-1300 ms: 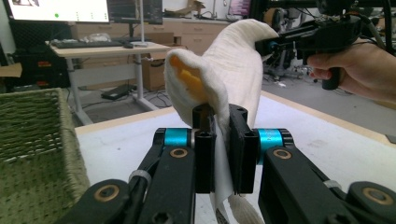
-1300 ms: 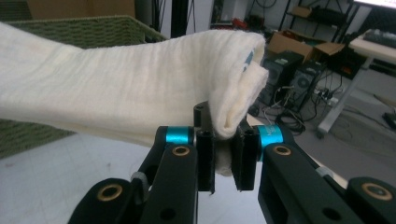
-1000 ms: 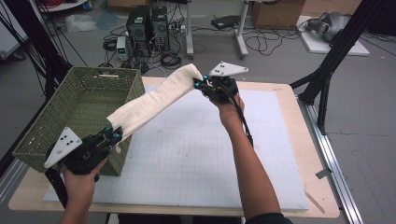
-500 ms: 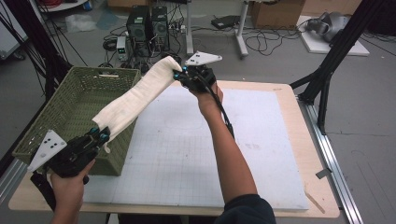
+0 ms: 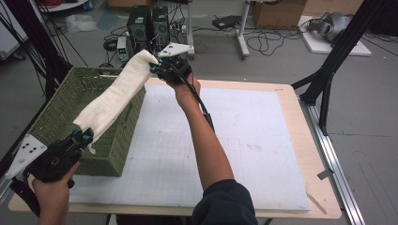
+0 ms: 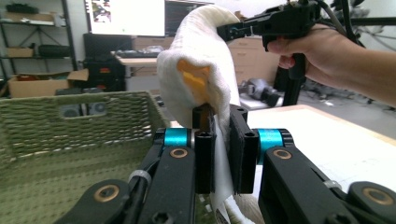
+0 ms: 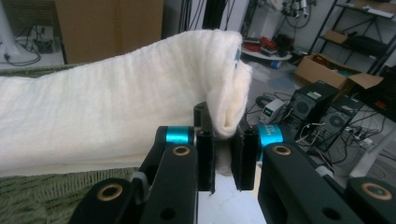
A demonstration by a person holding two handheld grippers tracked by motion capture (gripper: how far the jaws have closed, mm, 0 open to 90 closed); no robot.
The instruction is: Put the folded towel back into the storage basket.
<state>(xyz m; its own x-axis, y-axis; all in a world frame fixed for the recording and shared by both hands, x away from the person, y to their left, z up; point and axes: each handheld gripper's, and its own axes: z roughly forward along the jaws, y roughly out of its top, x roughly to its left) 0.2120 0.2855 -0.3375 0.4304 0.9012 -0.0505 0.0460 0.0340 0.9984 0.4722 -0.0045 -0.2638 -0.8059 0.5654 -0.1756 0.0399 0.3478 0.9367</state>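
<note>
We hold a folded white towel (image 5: 115, 93) stretched between both grippers, jaws of each clamped on an end. Our left gripper (image 5: 80, 138) pinches the near end by the front rim of the green woven basket (image 5: 61, 103); our right gripper (image 5: 158, 69) pinches the far end, beyond its far corner. The towel's long axis runs diagonally above the basket's right wall, so lowering it in calls for a shift leftward.

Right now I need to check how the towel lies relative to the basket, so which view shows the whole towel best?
The high view: the towel spans from the left gripper to the right gripper, over the green basket. Each gripper view shows its own clamped end close up.
</note>
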